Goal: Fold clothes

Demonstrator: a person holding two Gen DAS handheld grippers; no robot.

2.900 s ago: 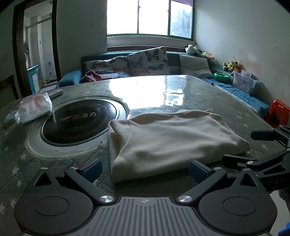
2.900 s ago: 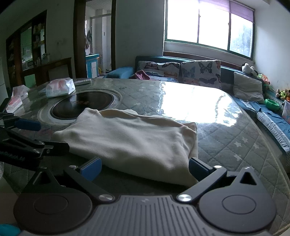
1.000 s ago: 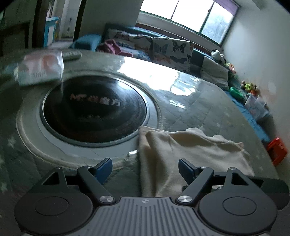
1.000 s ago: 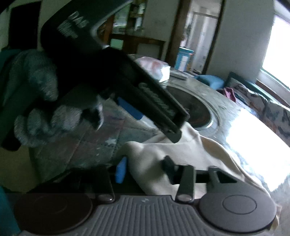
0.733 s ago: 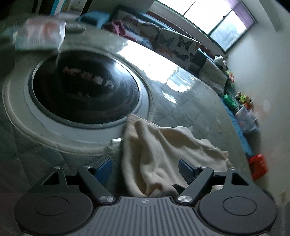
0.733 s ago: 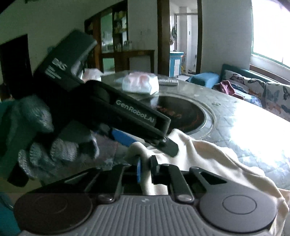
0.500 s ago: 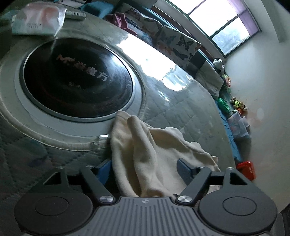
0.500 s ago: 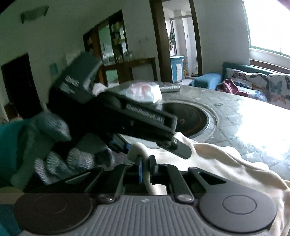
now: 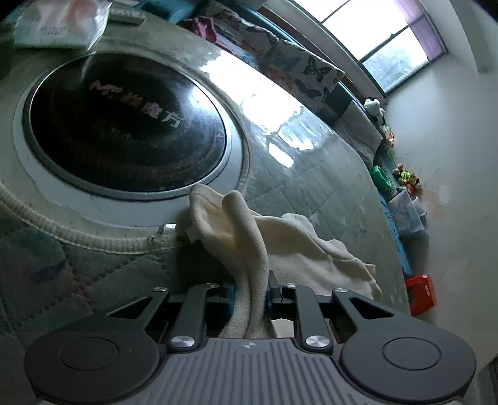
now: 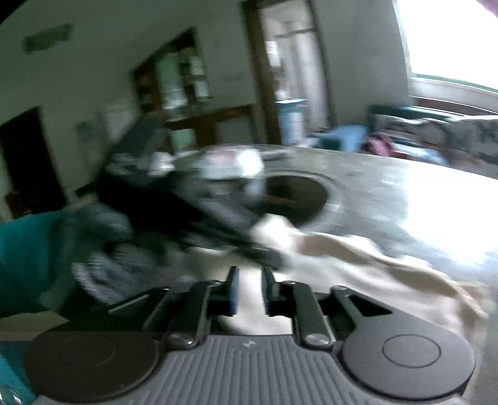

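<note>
A cream garment (image 9: 298,243) lies bunched on the quilted table, its near edge lifted into upright folds. My left gripper (image 9: 250,297) is shut on that edge, with cloth pinched between the blue pads. In the blurred right wrist view, my right gripper (image 10: 249,294) is shut on the same cream garment (image 10: 358,258), cloth filling the narrow gap between its fingers. The left gripper's black body (image 10: 199,205) and a gloved hand (image 10: 102,249) with a teal sleeve sit just left of it, close to the same corner.
A round black glass hob (image 9: 124,124) in a white ring lies just beyond the garment. A tissue pack (image 9: 59,25) sits at the table's far left. A sofa with butterfly cushions (image 9: 298,65) runs along the far side, and a red stool (image 9: 421,294) stands off the right edge.
The left gripper has closed from open onto the garment's edge and lifted it. The right gripper stays shut on the cloth and is moving fast, blurring its view.
</note>
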